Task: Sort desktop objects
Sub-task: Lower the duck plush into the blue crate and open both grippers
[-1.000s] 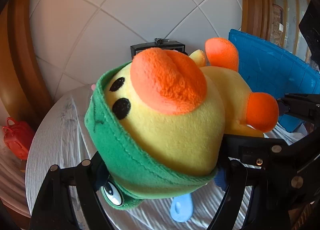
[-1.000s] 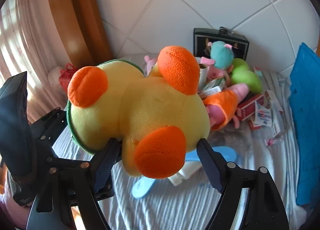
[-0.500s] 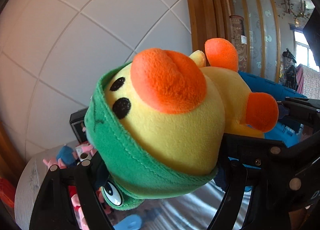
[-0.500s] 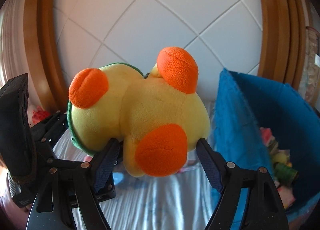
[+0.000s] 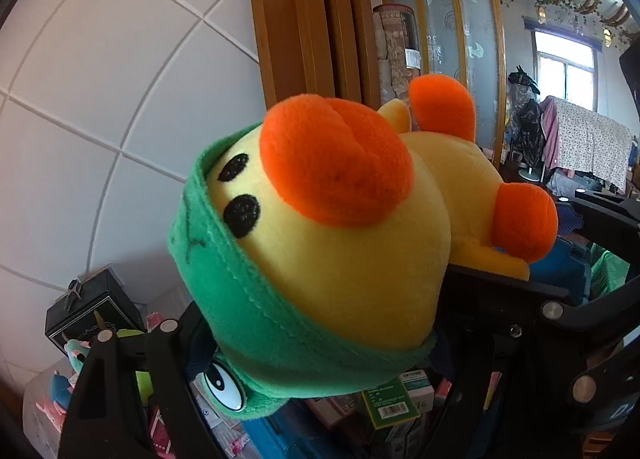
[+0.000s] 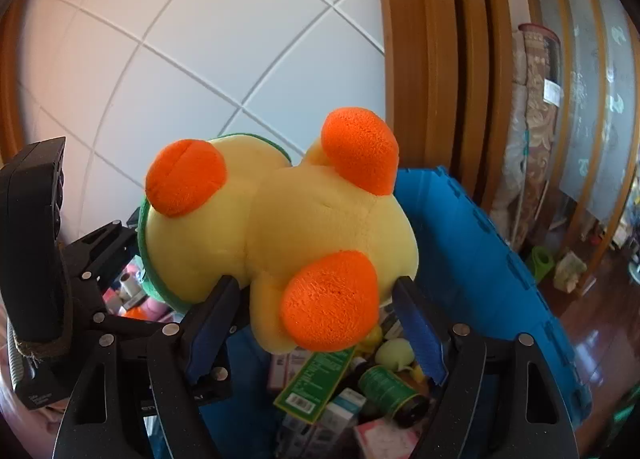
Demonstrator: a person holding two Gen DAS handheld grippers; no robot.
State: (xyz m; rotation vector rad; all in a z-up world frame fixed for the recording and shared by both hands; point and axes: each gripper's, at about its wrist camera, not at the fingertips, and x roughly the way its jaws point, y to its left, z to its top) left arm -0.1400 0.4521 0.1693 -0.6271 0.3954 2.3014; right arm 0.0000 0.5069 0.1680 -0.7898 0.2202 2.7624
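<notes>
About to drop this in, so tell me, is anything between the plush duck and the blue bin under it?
Nothing visible blocks it. The plush duck hangs over the open blue bin; only boxes and a green spool already inside lie below.

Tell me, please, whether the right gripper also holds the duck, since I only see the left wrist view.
Observer: Yes, the right gripper clamps the duck at its rear end, one pad on each side.
Operator: Thank you. What is below the duck there?
Observer: An open blue bin; the duck hangs over its inside.
Operator: Is anything in it?
Observer: Yes, a green cylinder lies among small boxes, under the duck's foot.
</notes>
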